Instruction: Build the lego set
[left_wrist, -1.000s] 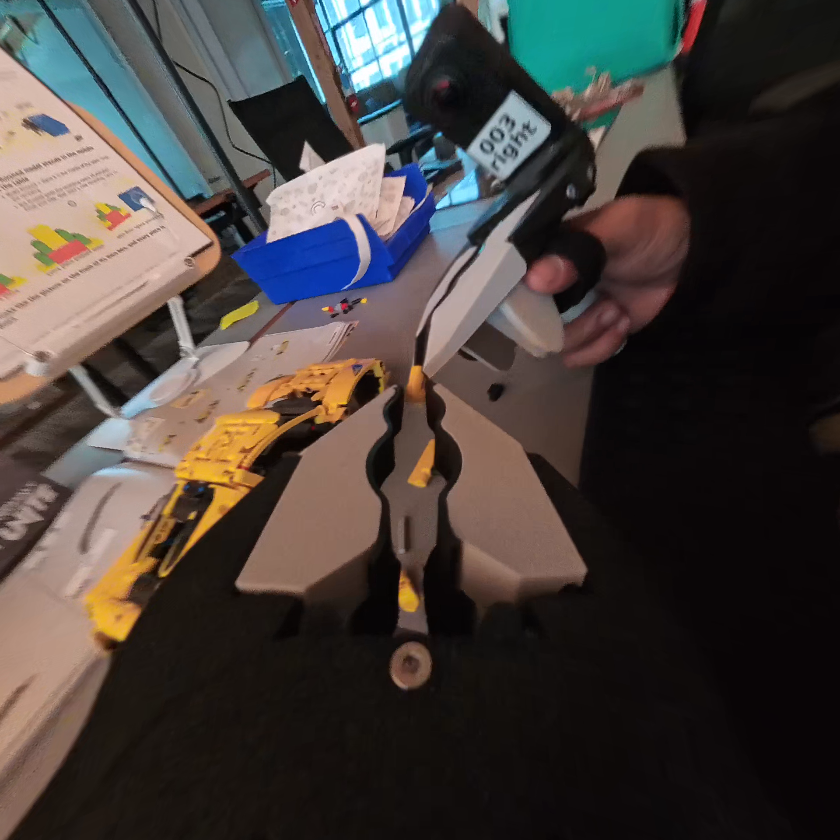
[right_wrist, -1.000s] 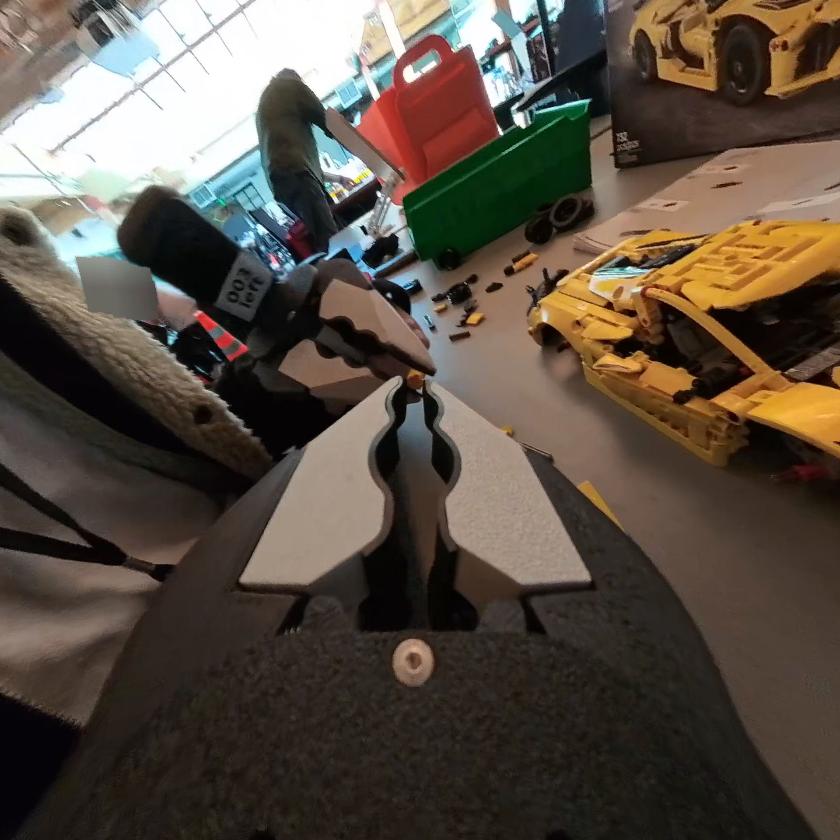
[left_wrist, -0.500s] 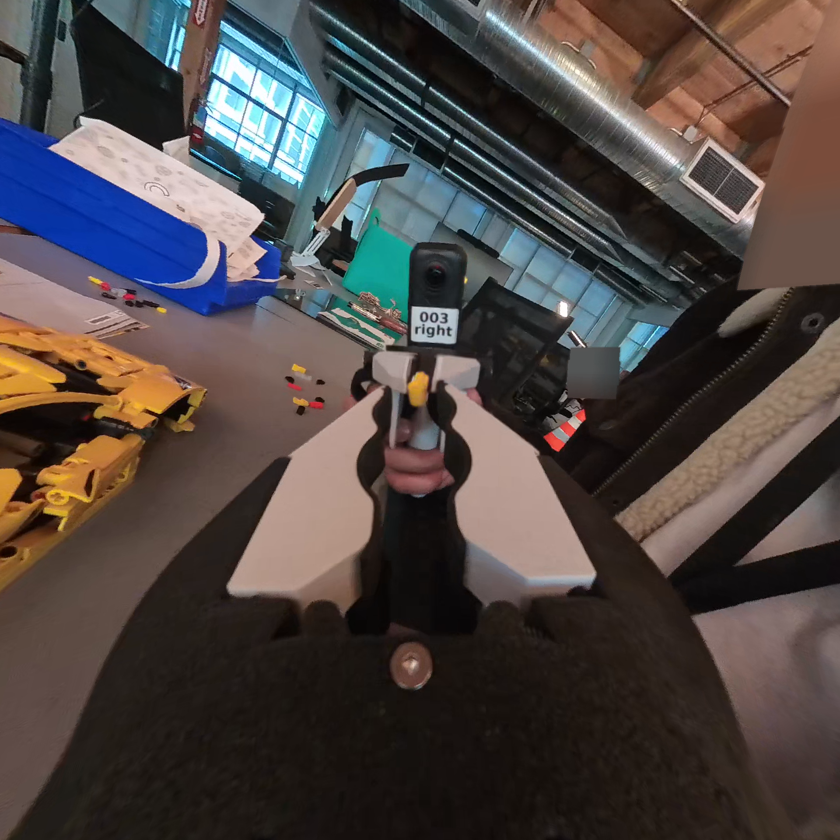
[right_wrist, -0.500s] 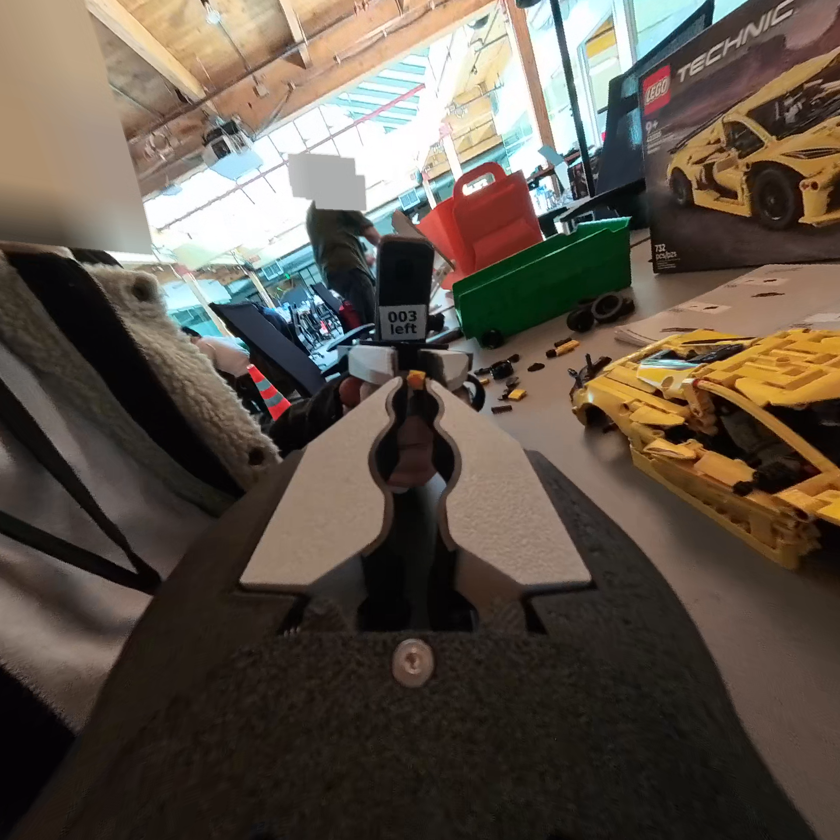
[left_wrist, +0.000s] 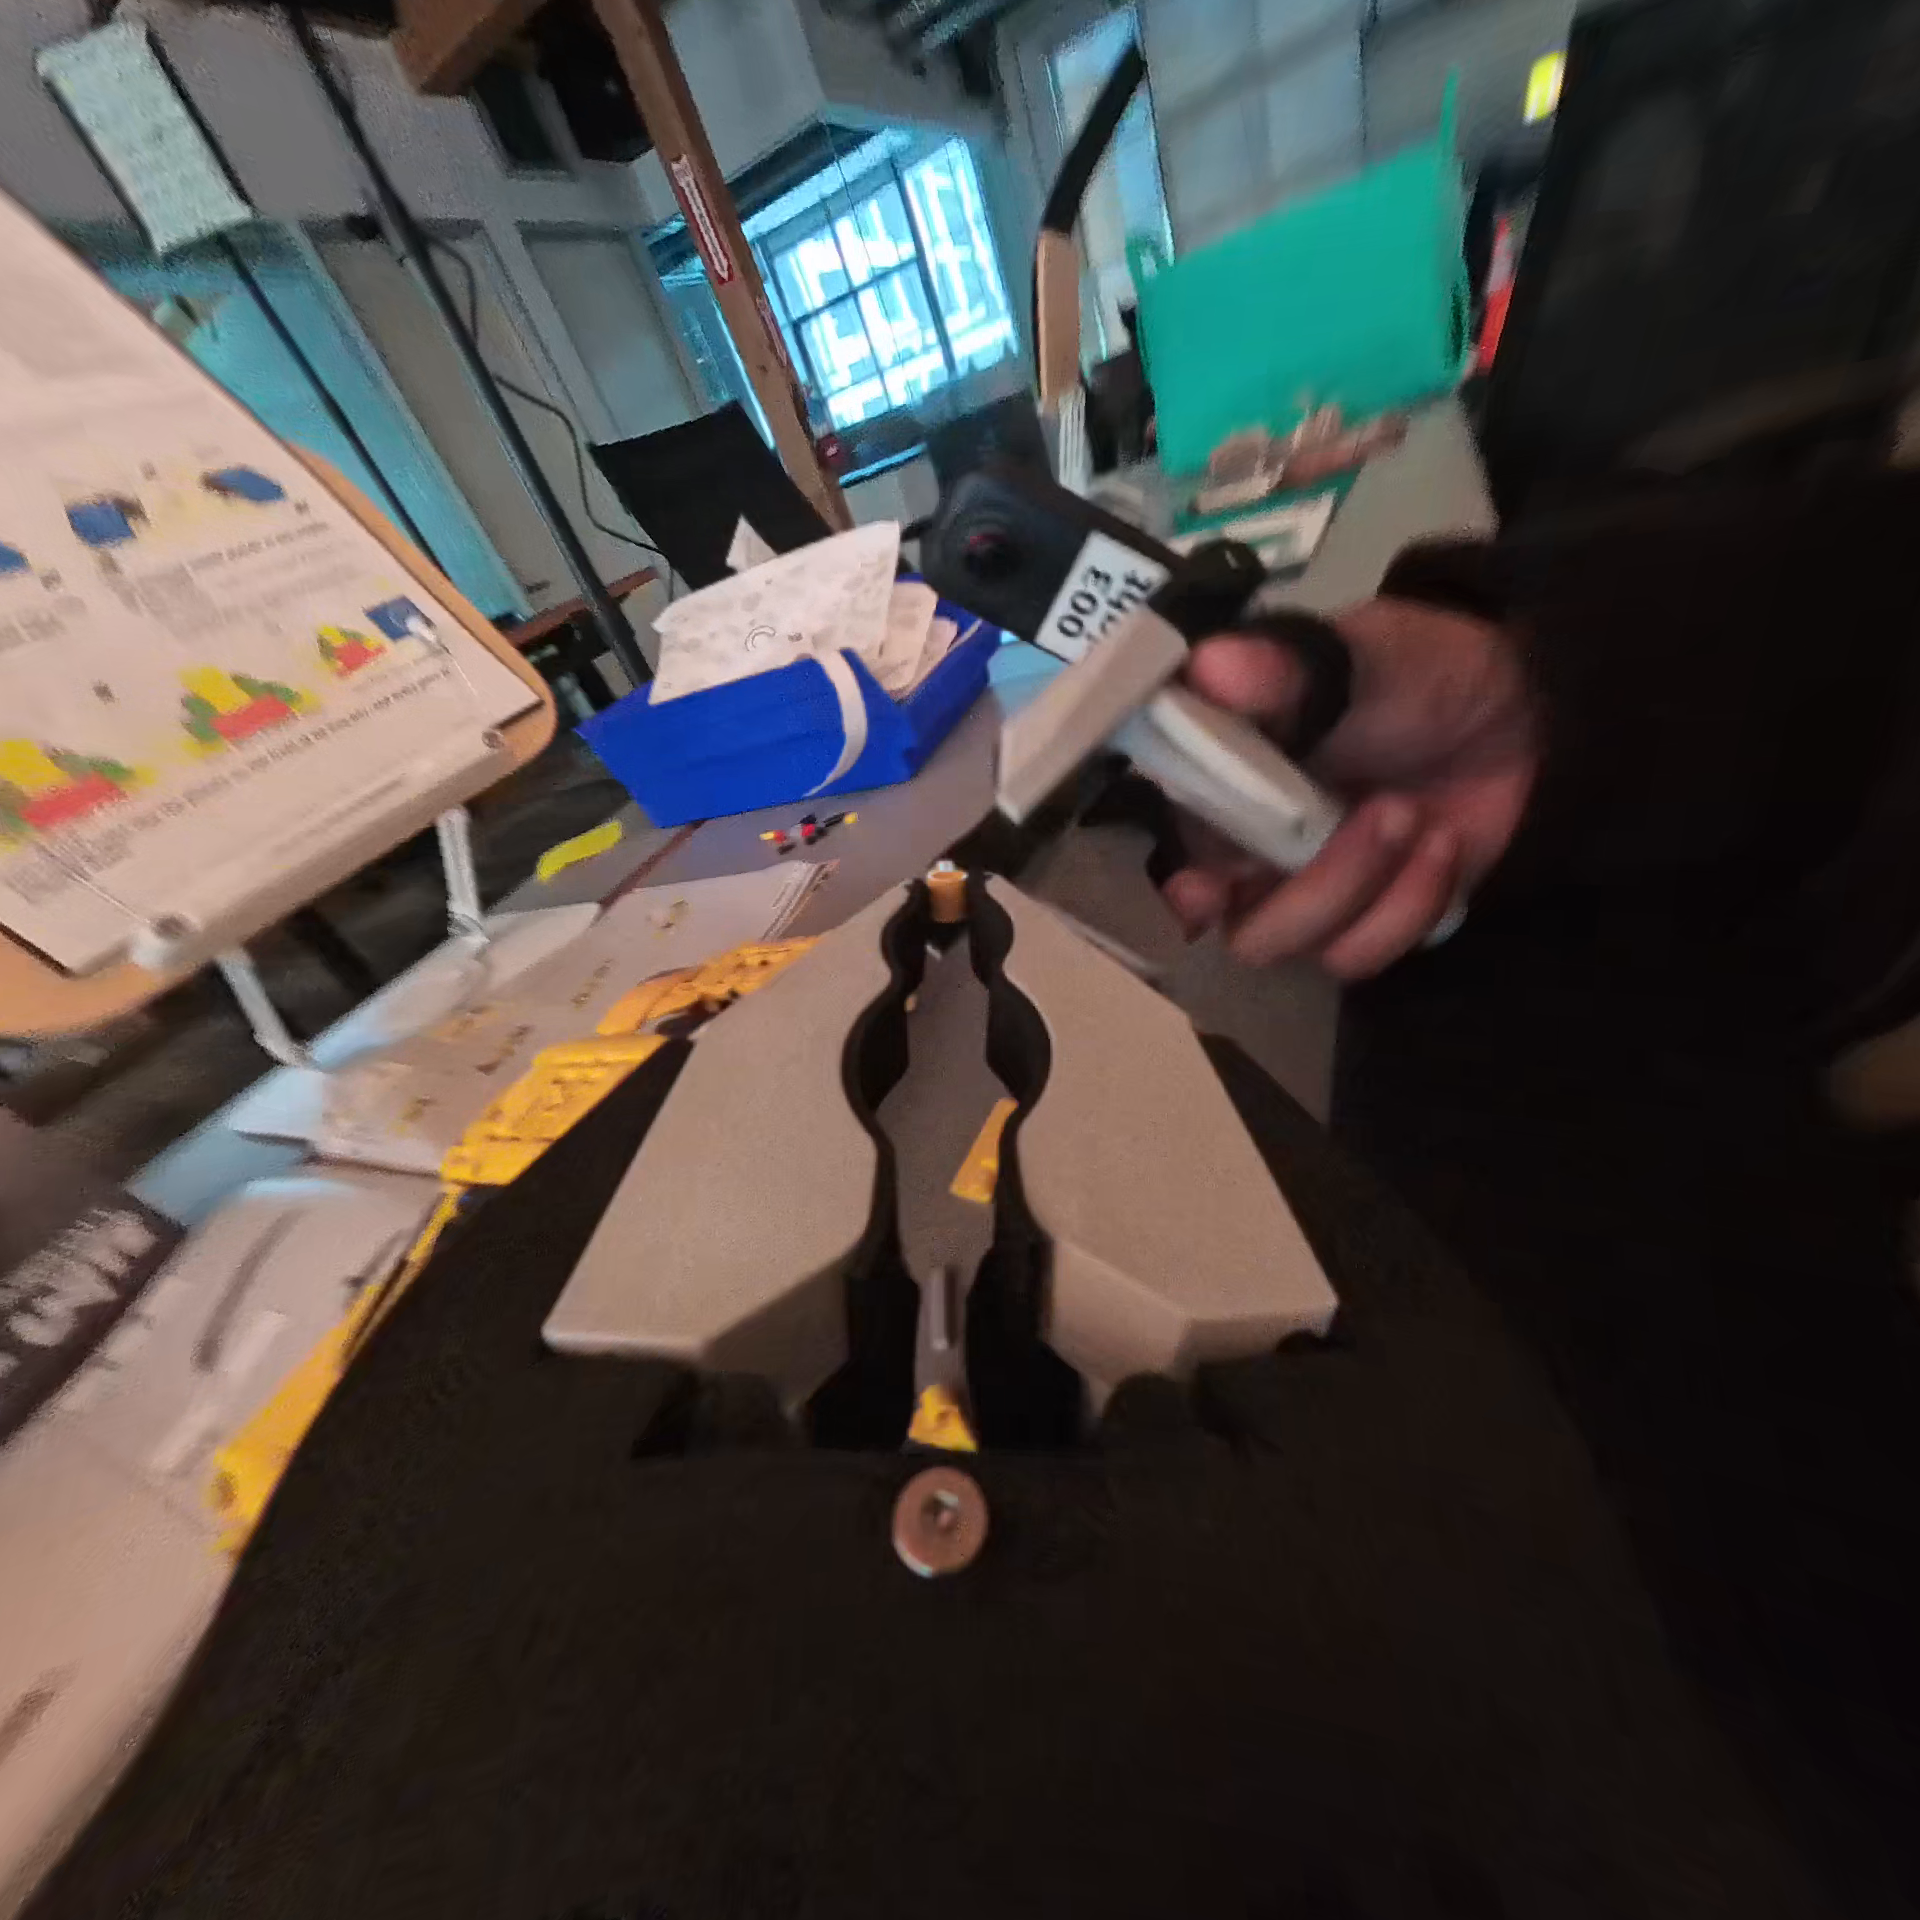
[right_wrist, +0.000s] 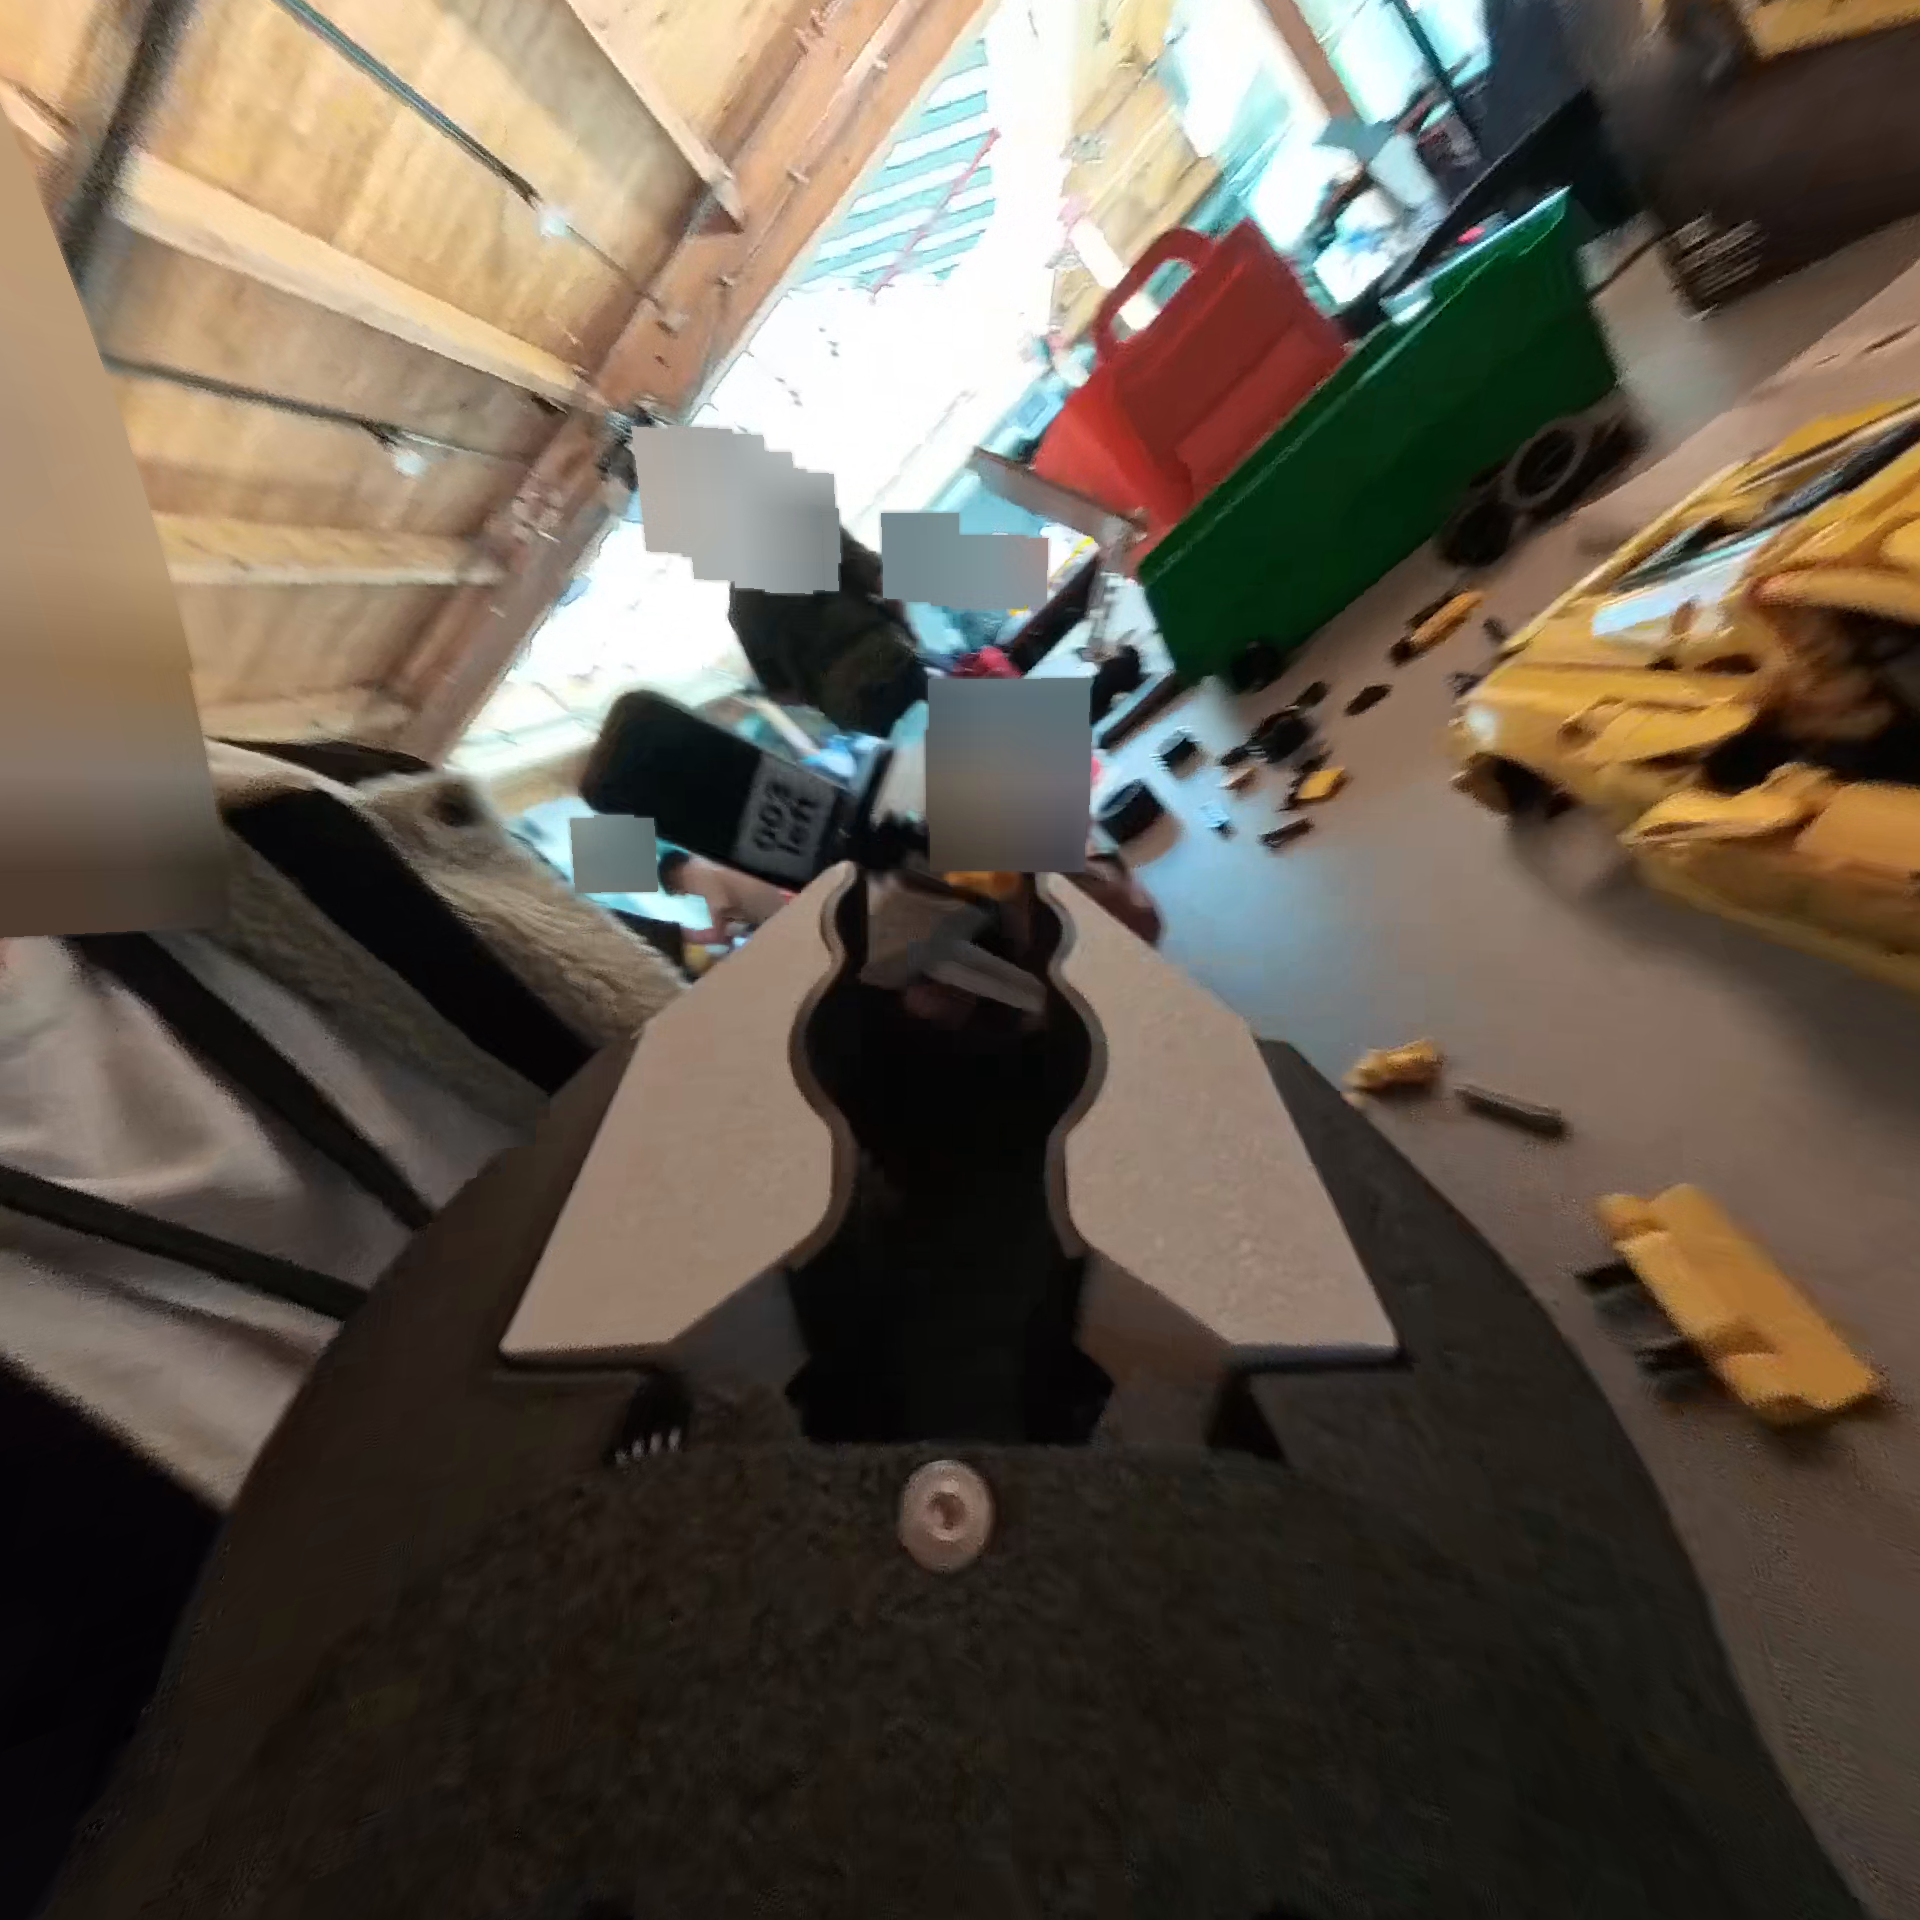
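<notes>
The left gripper (left_wrist: 945, 902) is pinching a small orange peg (left_wrist: 945, 896) at frame centre. The right gripper (right_wrist: 945, 894), released, is now backing away to the upper right, suggesting a completed handover. The yellow Lego car (right_wrist: 1714, 748) is lying at right.

Left gripper (left_wrist: 945, 902) jaws pinch a small orange peg (left_wrist: 945, 896).
</notes>
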